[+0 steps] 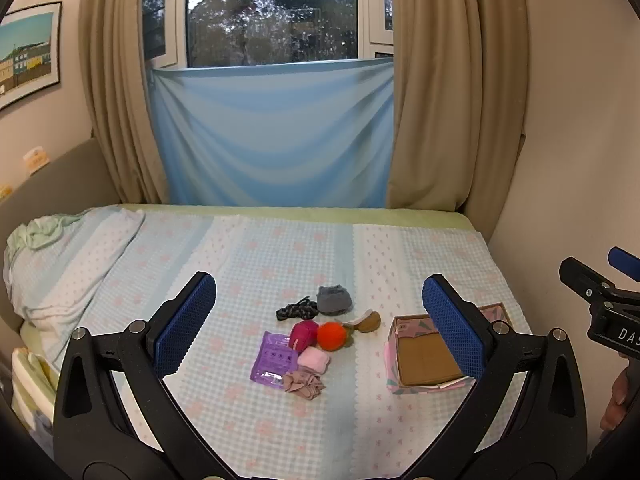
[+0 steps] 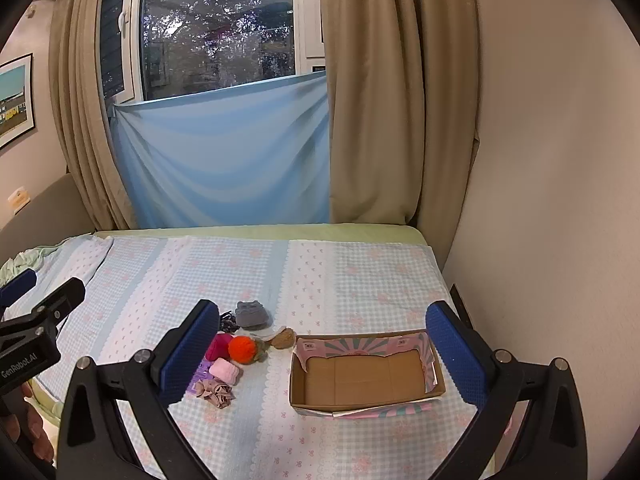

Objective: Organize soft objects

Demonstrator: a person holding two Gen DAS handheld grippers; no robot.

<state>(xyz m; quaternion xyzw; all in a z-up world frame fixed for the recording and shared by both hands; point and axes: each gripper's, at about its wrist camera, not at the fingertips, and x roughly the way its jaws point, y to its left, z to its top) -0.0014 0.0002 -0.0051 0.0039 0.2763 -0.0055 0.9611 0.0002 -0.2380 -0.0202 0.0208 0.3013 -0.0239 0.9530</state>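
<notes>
We hold the left gripper point(image 1: 319, 322) and right gripper point(image 2: 322, 350) level above the checked blue bedspread point(image 2: 320, 272), jaws spread wide, gripping nothing. The open cardboard box point(image 2: 364, 376) lies long side crosswise, right of the clustered orange pompom point(image 2: 241, 349) and grey cloth bundle point(image 2: 251, 315).

On the bed point(image 2: 360, 272), a cluster of soft items sits at lower centre of the right wrist frame, with the cardboard box point(image 2: 366, 376) just right of it. In the cluster, the rolled sock point(image 2: 251, 315) lies farthest back, the yarn ball point(image 2: 241, 350) in the middle and the crumpled cloth point(image 2: 215, 393) nearest. A pillow point(image 1: 68, 264) lies at the left edge of the left wrist frame.
</notes>
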